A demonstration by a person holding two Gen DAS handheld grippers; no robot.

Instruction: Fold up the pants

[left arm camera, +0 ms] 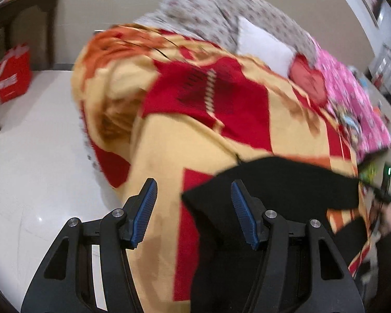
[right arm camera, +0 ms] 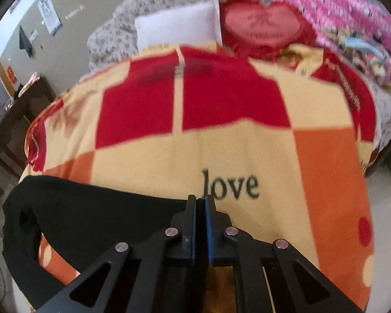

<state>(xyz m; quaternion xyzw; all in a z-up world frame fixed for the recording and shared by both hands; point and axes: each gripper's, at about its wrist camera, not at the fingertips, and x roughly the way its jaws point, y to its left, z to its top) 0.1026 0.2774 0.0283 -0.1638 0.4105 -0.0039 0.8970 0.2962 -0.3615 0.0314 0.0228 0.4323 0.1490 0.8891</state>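
The black pants (left arm camera: 281,190) lie across the near end of a bed covered by a red, cream and orange blanket (left arm camera: 169,151). My left gripper (left arm camera: 193,195) is open, its blue pads wide apart, with a corner of the pants between and under the right finger. In the right wrist view the pants (right arm camera: 96,214) stretch from the left to my right gripper (right arm camera: 201,203), which is shut on their right edge, just below the word "love" on the blanket (right arm camera: 221,154).
A white pillow (right arm camera: 177,26), a red heart cushion (right arm camera: 263,26) and pink bedding (right arm camera: 338,7) lie at the head of the bed. A red bag (left arm camera: 13,75) stands under a dark table (left arm camera: 20,15) on the pale floor at left.
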